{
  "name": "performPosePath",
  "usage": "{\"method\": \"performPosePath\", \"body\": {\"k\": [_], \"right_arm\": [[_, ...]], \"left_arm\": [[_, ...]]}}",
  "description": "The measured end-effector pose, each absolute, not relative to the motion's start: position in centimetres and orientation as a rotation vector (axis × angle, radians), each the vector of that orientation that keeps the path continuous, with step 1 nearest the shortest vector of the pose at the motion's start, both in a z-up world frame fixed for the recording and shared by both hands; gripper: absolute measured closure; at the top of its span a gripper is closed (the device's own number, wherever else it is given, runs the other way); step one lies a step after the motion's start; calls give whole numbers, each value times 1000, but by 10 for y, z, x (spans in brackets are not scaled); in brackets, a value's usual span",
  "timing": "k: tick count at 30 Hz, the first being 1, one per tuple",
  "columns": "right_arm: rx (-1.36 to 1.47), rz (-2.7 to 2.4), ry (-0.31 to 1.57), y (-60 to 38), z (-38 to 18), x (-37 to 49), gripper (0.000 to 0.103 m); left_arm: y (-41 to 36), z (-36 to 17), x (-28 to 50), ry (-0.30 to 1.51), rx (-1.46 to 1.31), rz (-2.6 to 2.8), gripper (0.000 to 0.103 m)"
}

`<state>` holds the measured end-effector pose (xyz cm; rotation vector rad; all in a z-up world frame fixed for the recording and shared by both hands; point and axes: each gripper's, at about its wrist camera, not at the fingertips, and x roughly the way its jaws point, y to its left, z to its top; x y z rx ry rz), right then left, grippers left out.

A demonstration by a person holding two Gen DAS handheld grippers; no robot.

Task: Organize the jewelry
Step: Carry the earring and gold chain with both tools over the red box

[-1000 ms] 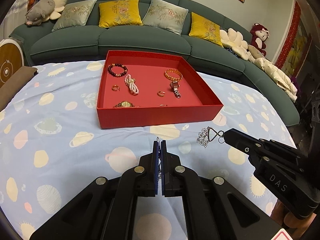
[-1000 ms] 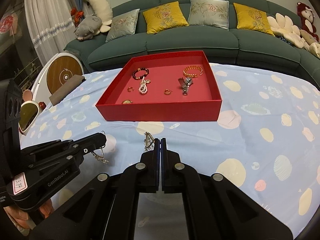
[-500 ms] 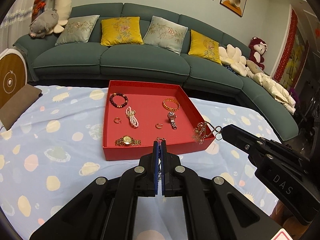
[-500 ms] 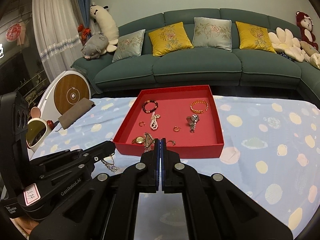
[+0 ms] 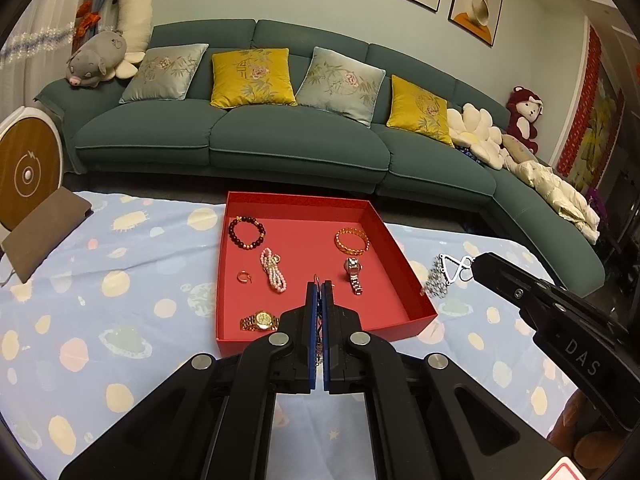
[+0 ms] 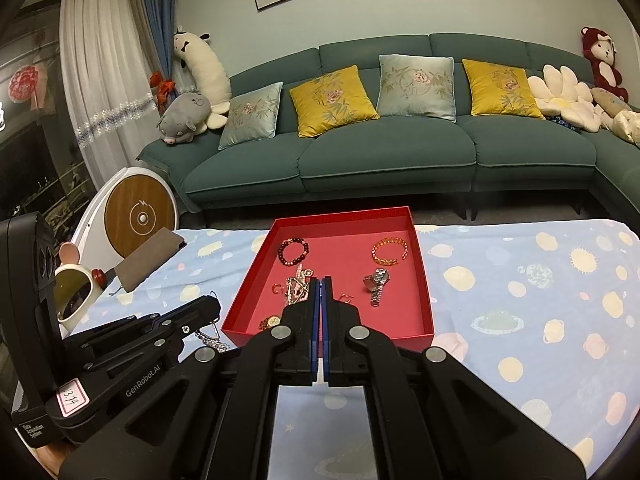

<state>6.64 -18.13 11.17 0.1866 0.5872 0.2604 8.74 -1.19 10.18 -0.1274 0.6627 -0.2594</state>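
A red tray (image 5: 412, 276) (image 6: 424, 264) on the planet-print cloth holds a dark bead bracelet (image 5: 246, 233), a pearl bracelet (image 5: 273, 269), an amber bracelet (image 5: 351, 241), a silver watch (image 5: 353, 276), a gold watch (image 5: 261, 322) and a small ring (image 5: 243, 277). My left gripper (image 5: 320, 286) is shut on a silver earring whose hook pokes above the tips; it dangles in the right wrist view (image 6: 210, 336). My right gripper (image 6: 321, 283) is shut on a second silver earring (image 5: 442, 276) with a triangle frame (image 6: 297, 287). Both hang in the air before the tray's near side.
A green sofa (image 5: 280, 140) with cushions stands behind the table. A brown notebook (image 5: 40, 228) lies at the cloth's far left, by a round wood-faced device (image 6: 138, 210). A white mirror (image 6: 74, 298) sits at the left edge. Bare cloth lies right of the tray.
Both grippers have risen and moved toward the tray, each carrying its earring. The tray now sits lower and farther below in both views.
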Motion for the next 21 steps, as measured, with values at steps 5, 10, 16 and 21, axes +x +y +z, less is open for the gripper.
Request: {"method": "performPosePath", "body": {"k": [5,10,16,21], "right_arm": [[188,239,580,-189,115,73,103],[183,208,585,-197,114,88,103],[222,178,606,-209,107,119,103],[251,164,638,-215,96,144,103]], "left_arm": [[-8,112,102,631,-78,-222,103],[1,114,131,631,-65,-163,103],[5,110,165,639,-50,-106,103],[5,96,187,677,-31,-85,103]]}}
